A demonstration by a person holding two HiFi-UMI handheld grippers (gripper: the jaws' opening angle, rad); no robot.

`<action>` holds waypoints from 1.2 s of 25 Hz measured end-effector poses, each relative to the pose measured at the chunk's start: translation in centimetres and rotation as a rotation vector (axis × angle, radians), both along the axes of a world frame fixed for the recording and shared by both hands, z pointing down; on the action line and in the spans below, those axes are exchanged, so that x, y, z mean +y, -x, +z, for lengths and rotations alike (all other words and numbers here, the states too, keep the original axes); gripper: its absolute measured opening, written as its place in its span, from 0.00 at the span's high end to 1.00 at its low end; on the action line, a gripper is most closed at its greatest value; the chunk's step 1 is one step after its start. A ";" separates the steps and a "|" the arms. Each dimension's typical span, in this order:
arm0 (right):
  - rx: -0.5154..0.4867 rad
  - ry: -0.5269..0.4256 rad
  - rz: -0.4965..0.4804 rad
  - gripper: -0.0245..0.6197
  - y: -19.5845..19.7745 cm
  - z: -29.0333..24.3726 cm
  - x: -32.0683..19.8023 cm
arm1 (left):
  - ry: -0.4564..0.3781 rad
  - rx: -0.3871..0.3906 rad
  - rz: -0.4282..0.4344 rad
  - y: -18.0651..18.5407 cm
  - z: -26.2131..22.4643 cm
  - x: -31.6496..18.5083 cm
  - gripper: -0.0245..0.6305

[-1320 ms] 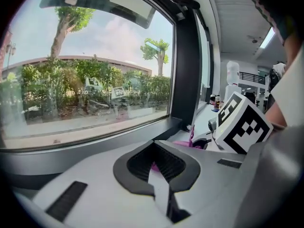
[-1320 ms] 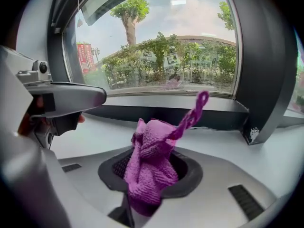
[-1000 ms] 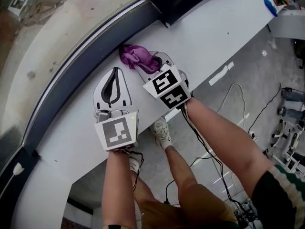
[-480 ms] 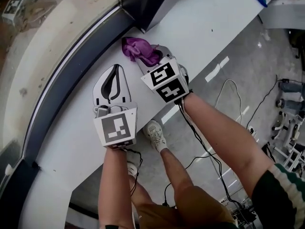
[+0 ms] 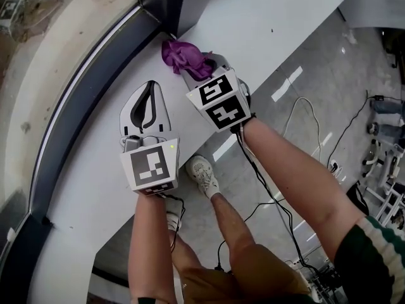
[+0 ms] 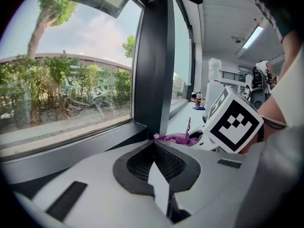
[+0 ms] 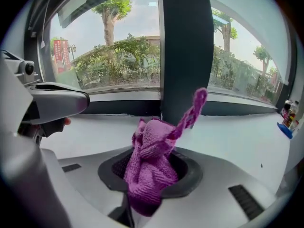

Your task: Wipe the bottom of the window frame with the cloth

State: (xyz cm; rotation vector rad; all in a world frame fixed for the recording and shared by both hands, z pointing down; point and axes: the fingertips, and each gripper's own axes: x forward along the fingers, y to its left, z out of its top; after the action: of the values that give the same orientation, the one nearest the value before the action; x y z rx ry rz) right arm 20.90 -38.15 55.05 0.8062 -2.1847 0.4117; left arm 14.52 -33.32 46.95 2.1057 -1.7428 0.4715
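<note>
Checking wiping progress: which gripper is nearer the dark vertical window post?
Right. The right gripper, clamping the purple cloth, sits just short of the post; the left gripper rests farther back.

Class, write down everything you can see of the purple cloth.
The purple cloth looks like knitted or looped microfibre, crumpled into a bunch, one twisted tail sticking up. The right gripper is shut on it. It sits over the white sill, near the base of the dark upright; contact there is unclear.

i can read no words or numbers anywhere; the red sign (image 7: 61, 52) outdoors is too small to make out.
</note>
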 end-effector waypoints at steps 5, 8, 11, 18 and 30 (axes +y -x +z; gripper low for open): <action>0.005 0.000 -0.015 0.77 -0.8 0.3 0.6 | 0.007 0.019 0.002 -0.9 0.2 0.2 0.95; 0.012 0.003 -0.025 0.77 -1.6 0.5 1.2 | 0.009 0.003 0.006 -1.1 0.7 0.7 0.95; 0.018 0.011 -0.029 0.77 -2.9 0.5 2.1 | 0.021 0.001 0.009 -1.7 0.8 1.3 0.95; 0.021 0.034 -0.042 0.77 -5.1 0.5 3.8 | 0.027 0.010 0.019 -3.6 1.1 2.2 0.95; 0.021 0.068 -0.023 0.77 -9.4 0.8 7.9 | 0.055 0.025 0.046 -7.7 2.2 5.2 0.95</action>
State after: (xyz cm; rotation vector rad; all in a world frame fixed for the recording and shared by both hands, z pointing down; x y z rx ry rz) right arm 30.28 -30.21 55.89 0.7445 -2.1473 0.4611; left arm 22.26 -28.13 49.10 2.1077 -1.6523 0.4983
